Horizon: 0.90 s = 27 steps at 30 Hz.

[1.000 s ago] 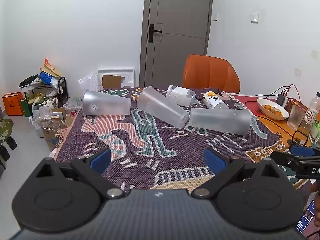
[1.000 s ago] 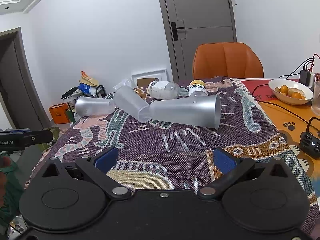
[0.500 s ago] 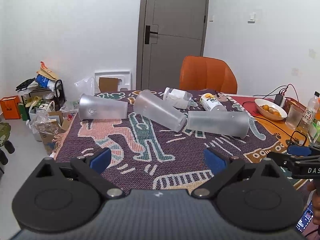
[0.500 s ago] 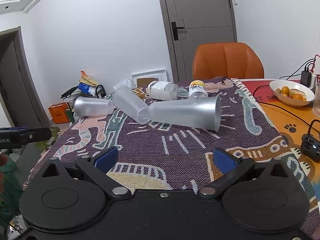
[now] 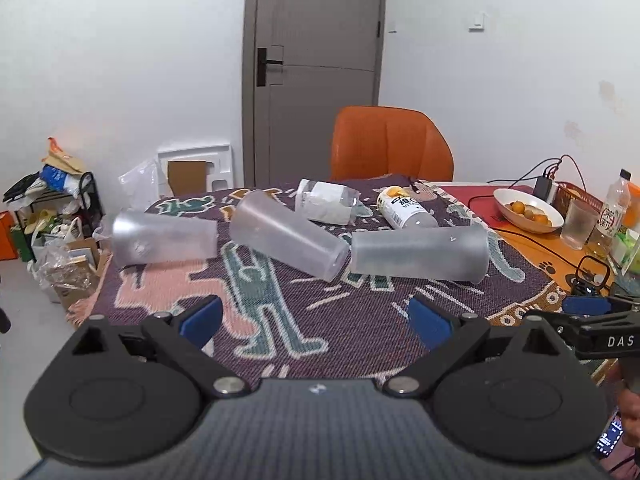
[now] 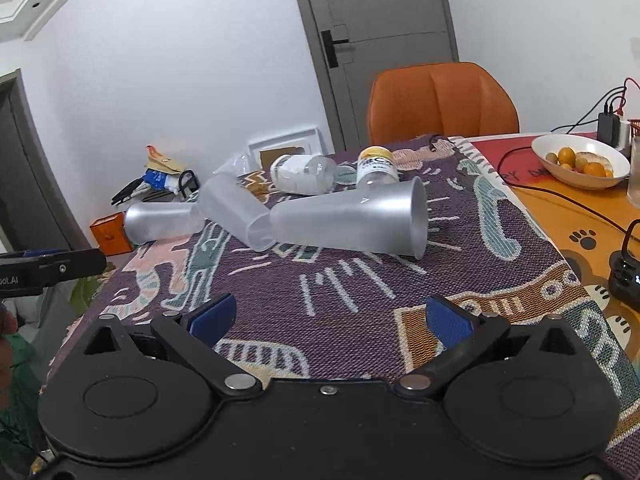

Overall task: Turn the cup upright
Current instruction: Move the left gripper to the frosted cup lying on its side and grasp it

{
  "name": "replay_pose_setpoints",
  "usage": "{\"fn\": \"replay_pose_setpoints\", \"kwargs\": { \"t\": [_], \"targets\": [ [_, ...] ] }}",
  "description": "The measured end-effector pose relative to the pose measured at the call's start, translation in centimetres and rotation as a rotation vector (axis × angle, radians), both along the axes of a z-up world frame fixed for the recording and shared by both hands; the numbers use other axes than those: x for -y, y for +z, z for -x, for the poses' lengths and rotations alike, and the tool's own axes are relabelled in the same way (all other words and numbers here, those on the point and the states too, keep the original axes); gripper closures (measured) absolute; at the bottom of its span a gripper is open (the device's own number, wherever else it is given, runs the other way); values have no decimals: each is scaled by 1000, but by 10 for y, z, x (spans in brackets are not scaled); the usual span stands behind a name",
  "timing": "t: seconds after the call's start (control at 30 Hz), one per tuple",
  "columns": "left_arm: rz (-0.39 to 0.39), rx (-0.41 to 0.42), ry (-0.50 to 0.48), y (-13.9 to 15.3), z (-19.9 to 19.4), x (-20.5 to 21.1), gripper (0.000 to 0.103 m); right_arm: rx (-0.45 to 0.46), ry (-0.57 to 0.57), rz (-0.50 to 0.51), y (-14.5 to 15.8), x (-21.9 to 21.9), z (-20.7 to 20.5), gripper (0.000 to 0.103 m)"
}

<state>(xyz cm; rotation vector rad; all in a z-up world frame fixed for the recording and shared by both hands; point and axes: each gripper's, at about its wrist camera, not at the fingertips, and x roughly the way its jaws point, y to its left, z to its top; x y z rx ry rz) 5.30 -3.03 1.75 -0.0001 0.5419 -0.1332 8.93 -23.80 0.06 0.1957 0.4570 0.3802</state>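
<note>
Three frosted plastic cups lie on their sides on the patterned tablecloth (image 5: 304, 320): a left cup (image 5: 164, 238), a middle cup (image 5: 288, 236) and a right cup (image 5: 420, 254). In the right wrist view they are the left cup (image 6: 164, 222), the middle cup (image 6: 236, 212) and the right cup (image 6: 348, 222), its mouth facing right. My left gripper (image 5: 316, 316) is open and empty, short of the cups. My right gripper (image 6: 328, 318) is open and empty, in front of the right cup.
Two bottles (image 5: 328, 200) (image 5: 404, 206) lie behind the cups. An orange chair (image 5: 392, 144) stands at the far side. A fruit bowl (image 5: 528, 210), a glass (image 5: 576, 224), cables and a power adapter (image 6: 624, 276) are at the right. Clutter sits on the floor at the left.
Both grippers have moved slightly nearer the cups; the cups look a little larger and lower in view. The cups have not moved. Both grippers stay open.
</note>
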Motion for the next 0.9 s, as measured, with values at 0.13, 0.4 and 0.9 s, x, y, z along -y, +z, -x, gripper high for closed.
{"fn": "replay_pose_setpoints", "kwargs": {
  "t": [0.13, 0.4, 0.9],
  "targets": [
    [-23, -6, -33, -2, -20, 10, 6, -14, -15, -13, -4, 9, -11, 0],
    [-102, -9, -130, -6, -58, 41, 7, -45, -39, -44, -13, 24, -30, 0],
    [-284, -20, -323, -24, -120, 103, 7, -74, -96, -128, -32, 51, -56, 2]
  ]
}}
